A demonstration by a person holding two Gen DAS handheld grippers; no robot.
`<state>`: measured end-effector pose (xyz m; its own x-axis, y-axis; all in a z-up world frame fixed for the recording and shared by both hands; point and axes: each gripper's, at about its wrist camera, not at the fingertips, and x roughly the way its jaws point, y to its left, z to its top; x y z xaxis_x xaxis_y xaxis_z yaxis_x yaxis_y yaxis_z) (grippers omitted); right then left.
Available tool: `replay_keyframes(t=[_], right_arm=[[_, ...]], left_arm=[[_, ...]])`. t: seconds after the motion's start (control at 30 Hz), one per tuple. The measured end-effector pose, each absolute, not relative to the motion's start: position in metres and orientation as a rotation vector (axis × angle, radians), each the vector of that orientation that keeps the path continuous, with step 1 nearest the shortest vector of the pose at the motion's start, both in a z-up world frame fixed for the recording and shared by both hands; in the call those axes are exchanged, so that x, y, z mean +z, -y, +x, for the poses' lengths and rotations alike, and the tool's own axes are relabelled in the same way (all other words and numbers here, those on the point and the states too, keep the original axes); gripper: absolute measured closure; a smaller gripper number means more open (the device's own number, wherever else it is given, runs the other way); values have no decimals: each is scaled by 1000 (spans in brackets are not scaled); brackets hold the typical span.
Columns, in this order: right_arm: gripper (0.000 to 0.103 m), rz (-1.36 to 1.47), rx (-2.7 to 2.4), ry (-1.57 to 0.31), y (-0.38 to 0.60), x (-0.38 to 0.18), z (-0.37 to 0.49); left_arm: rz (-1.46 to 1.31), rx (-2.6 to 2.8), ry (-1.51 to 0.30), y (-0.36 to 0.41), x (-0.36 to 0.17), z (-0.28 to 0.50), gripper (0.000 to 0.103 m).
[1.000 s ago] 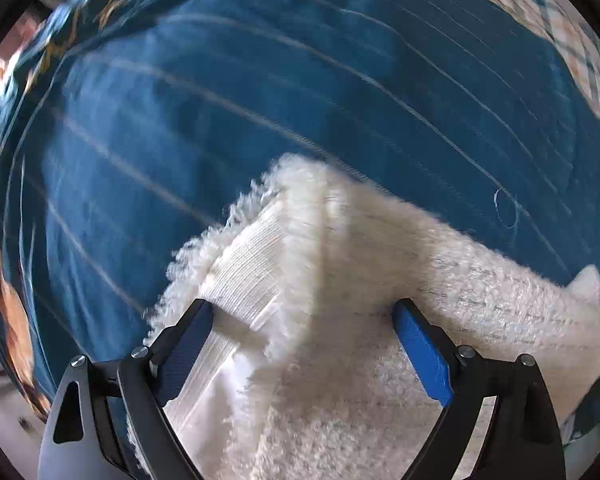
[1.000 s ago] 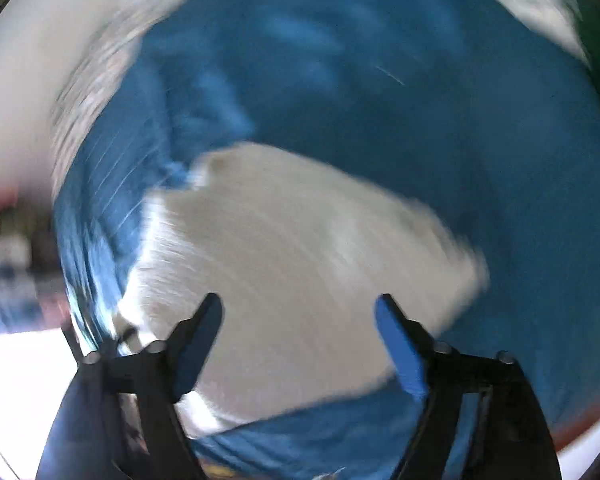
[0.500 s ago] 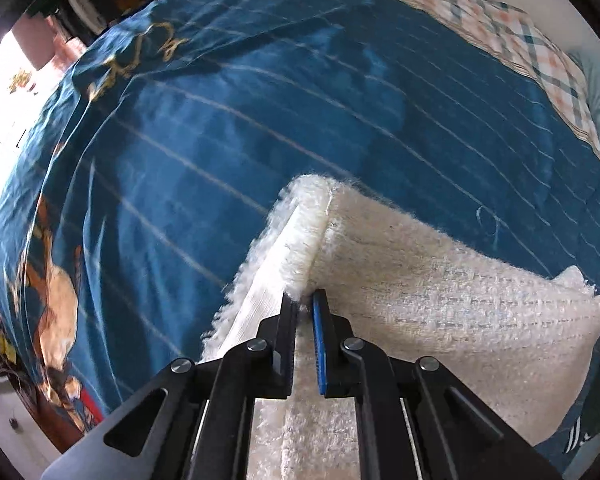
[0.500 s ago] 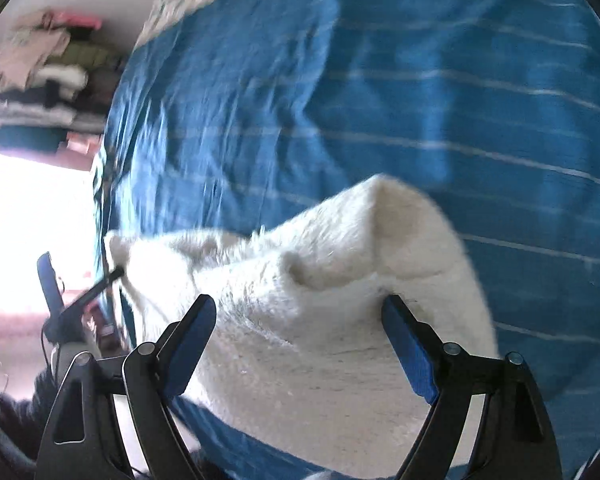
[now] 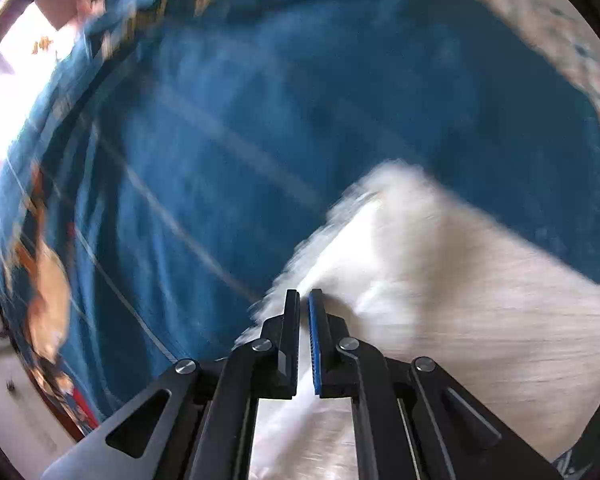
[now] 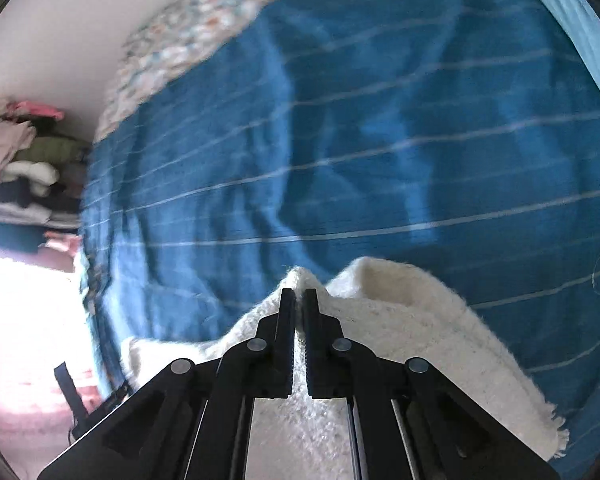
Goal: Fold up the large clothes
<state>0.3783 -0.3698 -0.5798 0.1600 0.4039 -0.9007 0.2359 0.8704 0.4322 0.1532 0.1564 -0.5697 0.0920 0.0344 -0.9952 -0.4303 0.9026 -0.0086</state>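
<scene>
A fluffy white garment [image 5: 452, 280] lies on a blue striped bedspread [image 5: 260, 120]. My left gripper [image 5: 304, 300] is shut on the garment's fringed edge, and the cloth spreads to the right of it; this view is blurred by motion. In the right wrist view my right gripper [image 6: 299, 298] is shut on a raised fold of the same white garment [image 6: 412, 320], which drapes down to the right and left over the bedspread [image 6: 340, 140].
A checked pillow or sheet [image 6: 204, 24] lies at the head of the bed by a white wall. Stacked clothes [image 6: 24, 160] sit on shelves at the left. The bed's edge and the floor [image 5: 16, 412] show at lower left in the left wrist view.
My right gripper has gone from open around the garment to shut on a fold of it. My left gripper stays shut on the edge and has swung quickly, blurring its view.
</scene>
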Motion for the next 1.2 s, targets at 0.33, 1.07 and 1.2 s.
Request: replay_keyframes(t=[0.33, 1.07, 1.2], right_arm=[[66, 387, -57, -1367, 379, -508, 347], [43, 464, 118, -1579, 339, -538, 318], [41, 548, 53, -1561, 370, -536, 293]], left_arm=[[-344, 284, -1386, -153, -520, 147, 40], [-341, 245, -1294, -130, -513, 173, 3], [-410, 185, -1354, -145, -549, 189, 4]])
